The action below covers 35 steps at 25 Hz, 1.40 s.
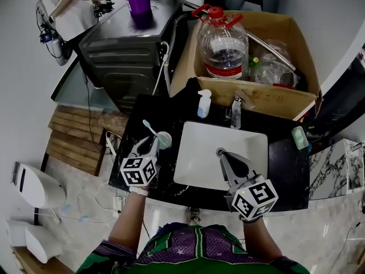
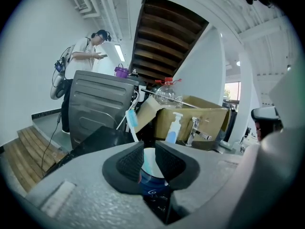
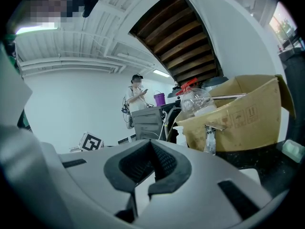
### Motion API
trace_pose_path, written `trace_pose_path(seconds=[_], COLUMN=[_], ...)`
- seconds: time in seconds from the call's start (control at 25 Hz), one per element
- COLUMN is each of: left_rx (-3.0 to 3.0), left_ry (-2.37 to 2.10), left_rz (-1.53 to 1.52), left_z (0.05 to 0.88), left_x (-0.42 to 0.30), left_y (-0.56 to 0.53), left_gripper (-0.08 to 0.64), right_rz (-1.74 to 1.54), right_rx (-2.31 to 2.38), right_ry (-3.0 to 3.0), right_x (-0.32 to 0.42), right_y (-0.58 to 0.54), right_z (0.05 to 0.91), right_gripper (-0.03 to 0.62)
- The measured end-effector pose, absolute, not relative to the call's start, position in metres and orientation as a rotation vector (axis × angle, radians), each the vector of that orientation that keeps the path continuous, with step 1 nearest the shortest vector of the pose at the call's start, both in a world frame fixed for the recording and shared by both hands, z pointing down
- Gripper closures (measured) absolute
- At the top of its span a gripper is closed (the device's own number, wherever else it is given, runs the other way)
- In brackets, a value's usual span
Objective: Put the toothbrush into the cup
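Observation:
A toothbrush (image 1: 148,128) with a light blue head stands in the cup (image 1: 164,140) on the black counter left of the sink, leaning up and to the left. My left gripper (image 1: 154,145) is right at the cup's near side. In the left gripper view its jaws (image 2: 149,159) stand a narrow gap apart; the blue cup (image 2: 151,181) shows through that gap and the toothbrush (image 2: 131,119) rises just above the left pad. My right gripper (image 1: 223,154) hovers over the white sink, shut with nothing in it (image 3: 151,159).
The white sink (image 1: 197,158) is set in a black counter (image 1: 285,164), with a faucet (image 1: 236,111) and a soap bottle (image 1: 203,104) behind it. Behind those are a cardboard box (image 1: 268,96) holding a water jug (image 1: 225,44) and, at left, a grey metal cabinet (image 1: 125,50). A person (image 2: 83,61) stands beyond.

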<state>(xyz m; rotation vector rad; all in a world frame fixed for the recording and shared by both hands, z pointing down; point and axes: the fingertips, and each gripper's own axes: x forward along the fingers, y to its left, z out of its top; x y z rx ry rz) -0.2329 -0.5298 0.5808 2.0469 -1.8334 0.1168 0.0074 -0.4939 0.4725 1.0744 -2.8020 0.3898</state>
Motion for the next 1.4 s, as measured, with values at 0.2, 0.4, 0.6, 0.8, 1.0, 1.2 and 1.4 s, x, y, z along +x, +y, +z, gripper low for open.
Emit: trace_pose_path(seconds=[0.2,0.4,0.6,0.8,1.0,1.2,1.4], left_rx=[2.073,2.115,2.145,2.182,2.253,2.313,2.357], left_ry=[-1.815,-1.794,-1.785,-1.777,-1.754,-1.734,-1.716], left_rz=[0.116,0.111,0.114,0.11,0.088,0.062,0.034], left_z=[0.576,0.568,0.56,0.545,0.522,0.501,0.484], left_x=[-0.227,-0.22,-0.219,-0.219,-0.214,-0.209,-0.204], left_y=[-0.52,-0.504,-0.478,-0.453,-0.422,-0.385,-0.348], left_gripper=[0.486,0.488,0.488,0.489,0.491,0.492,0.492], right_rz=[0.373,0.368,0.357,0.351,0.322,0.303,0.28], right_rx=[1.091,1.116,1.132,1.16,1.208,1.263,1.337], right_ry=[-2.798,-2.793,-2.794,-2.804,-2.81,-2.801,-2.791], right_x=[0.01,0.012,0.01,0.009,0.01,0.015,0.026], right_y=[-0.482,-0.466,-0.442,-0.42,-0.396,-0.366,-0.337], right_z=[0.47,0.467,0.461,0.453,0.443,0.435,0.424], right_gripper=[0.591,0.59,0.589,0.589,0.589,0.589,0.591])
